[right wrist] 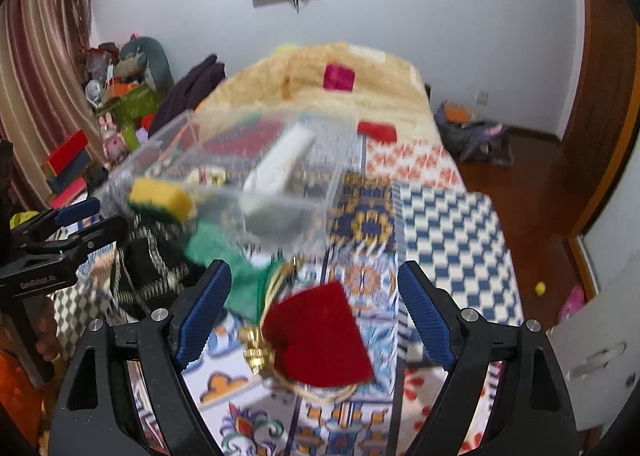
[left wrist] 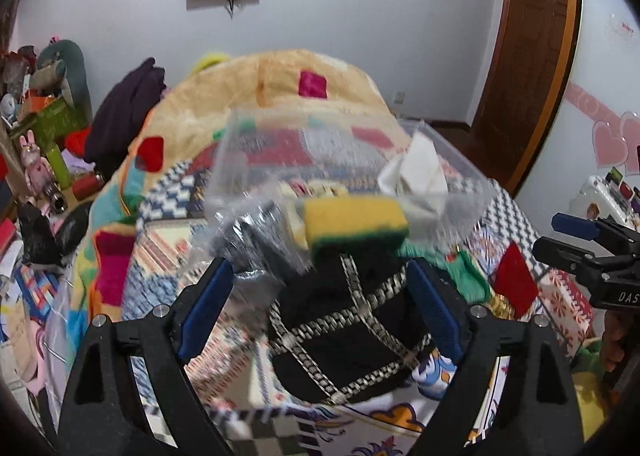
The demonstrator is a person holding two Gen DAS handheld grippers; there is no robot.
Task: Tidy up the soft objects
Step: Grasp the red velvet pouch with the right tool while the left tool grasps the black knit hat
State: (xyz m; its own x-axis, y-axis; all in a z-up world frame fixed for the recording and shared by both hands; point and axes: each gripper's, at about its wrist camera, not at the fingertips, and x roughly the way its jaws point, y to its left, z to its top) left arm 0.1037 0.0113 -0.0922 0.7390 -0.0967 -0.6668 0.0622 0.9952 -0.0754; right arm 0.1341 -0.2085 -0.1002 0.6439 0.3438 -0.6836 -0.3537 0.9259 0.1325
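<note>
A yellow and green sponge [left wrist: 354, 225] lies on the patchwork bed at the near wall of a clear plastic bin [left wrist: 444, 154]. A black cloth with silver bands [left wrist: 348, 332] lies just below my open left gripper [left wrist: 320, 284]. A green cloth [left wrist: 470, 274] and a red pouch with gold cord [left wrist: 516, 280] lie to its right. In the right wrist view, my open right gripper [right wrist: 314, 288] hovers over the red pouch [right wrist: 320, 340]. The green cloth [right wrist: 236, 268], sponge [right wrist: 160, 198], black cloth [right wrist: 148, 264] and bin [right wrist: 340, 152] are beyond. White cloth [right wrist: 280, 164] sits in the bin.
The bed [right wrist: 444, 224] carries a yellow plush blanket [right wrist: 360, 96] at its far end. Cluttered shelves and boxes [left wrist: 44, 128] stand at the left. A wooden door [left wrist: 528, 48] is at the right. Wooden floor with a bag [right wrist: 476, 136] lies right of the bed.
</note>
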